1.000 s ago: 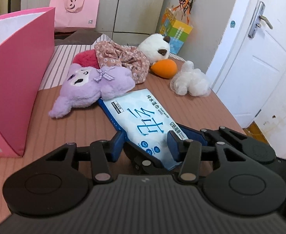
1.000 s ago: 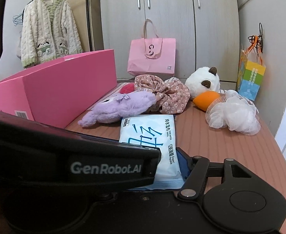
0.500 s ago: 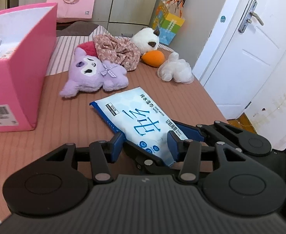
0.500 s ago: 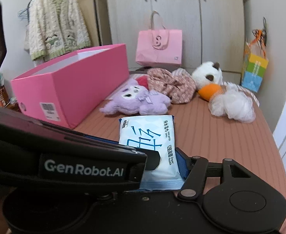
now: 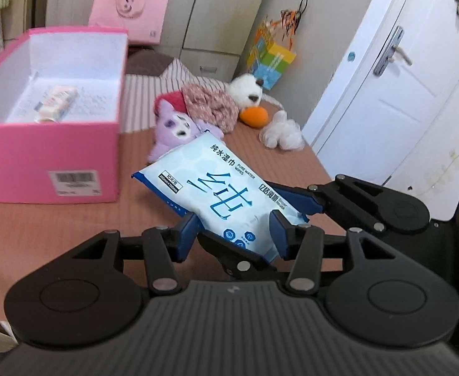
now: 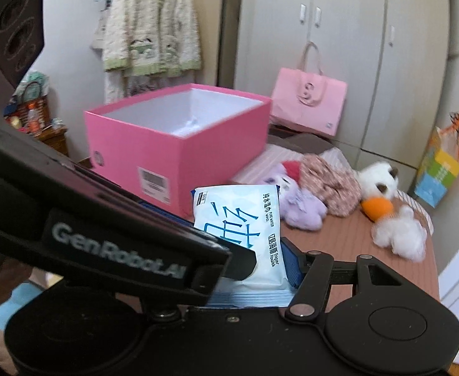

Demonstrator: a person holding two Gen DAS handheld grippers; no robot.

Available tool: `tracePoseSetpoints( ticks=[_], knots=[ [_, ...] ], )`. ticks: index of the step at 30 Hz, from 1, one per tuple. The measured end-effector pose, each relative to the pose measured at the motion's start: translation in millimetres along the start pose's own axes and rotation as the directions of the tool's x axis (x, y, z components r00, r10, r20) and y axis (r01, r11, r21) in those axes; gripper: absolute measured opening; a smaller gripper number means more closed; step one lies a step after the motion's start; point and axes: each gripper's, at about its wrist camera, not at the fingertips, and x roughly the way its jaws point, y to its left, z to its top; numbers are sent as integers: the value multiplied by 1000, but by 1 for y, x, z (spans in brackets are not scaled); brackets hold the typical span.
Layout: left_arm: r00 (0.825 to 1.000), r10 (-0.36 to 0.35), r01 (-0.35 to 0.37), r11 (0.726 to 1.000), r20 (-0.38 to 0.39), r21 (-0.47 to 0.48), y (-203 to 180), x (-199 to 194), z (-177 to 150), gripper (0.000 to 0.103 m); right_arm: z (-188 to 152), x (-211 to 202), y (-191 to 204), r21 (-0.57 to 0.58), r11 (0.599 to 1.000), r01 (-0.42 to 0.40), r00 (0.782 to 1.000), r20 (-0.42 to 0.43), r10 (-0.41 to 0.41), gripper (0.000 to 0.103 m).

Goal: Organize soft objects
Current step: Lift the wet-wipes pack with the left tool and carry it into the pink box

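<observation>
Wet wipes pack (image 5: pixel 220 194) is what we hold: a soft, flat pouch, pale blue and white with dark blue edges and big blue characters on its face. We see our left gripper (image 5: pixel 232 233) closed on its near end, both blue pads pressing the sides. Our right gripper (image 6: pixel 273 260) also seems to clamp the same pack, though our left tool hides one finger. The pack hangs tilted above the brown table (image 5: pixel 57 228), just beside the open pink box (image 5: pixel 82 156).
</observation>
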Motion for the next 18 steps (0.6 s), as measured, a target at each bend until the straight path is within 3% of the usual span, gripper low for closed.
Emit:
tracePoseSetpoints(
  ticks=[8,14,18],
  knots=[
    [992,44,-46,999,116,19,18,-51,19,48,41,-12,32,-60,998,-22,994,103,28,65],
    [986,72,-72,997,150,-7,46,-63,45,48,74,2,41,-60,996,-63,984,166,72,65],
    [982,91,-88,996,164,-29,70,-63,67,47,98,22,39,-48,993,-108,980,164,114,65]
  ],
)
